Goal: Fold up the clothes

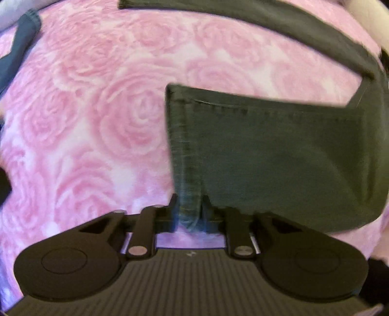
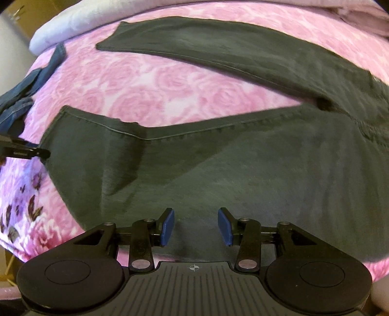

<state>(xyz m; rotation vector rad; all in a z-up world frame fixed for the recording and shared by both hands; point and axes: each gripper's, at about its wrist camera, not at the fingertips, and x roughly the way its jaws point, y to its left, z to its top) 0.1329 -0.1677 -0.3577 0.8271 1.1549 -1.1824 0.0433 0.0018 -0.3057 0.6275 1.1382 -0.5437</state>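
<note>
Two trouser legs lie spread on the pink blanket (image 2: pixel 150 80); our left gripper (image 1: pixel 189 206) clamps the hem of the dark trousers (image 2: pixel 243 170), right gripper (image 2: pixel 195 227) hangs open above them; next we judge it must grip, then fold

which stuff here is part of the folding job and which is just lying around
In the job:
- dark grey trousers, spread on the bed
- left tongs, shut on the trousers' hem
- right tongs, open over the trousers

Just lying about:
- blue garment at the bed's edge
- pink rose blanket
- pale sheet
</note>
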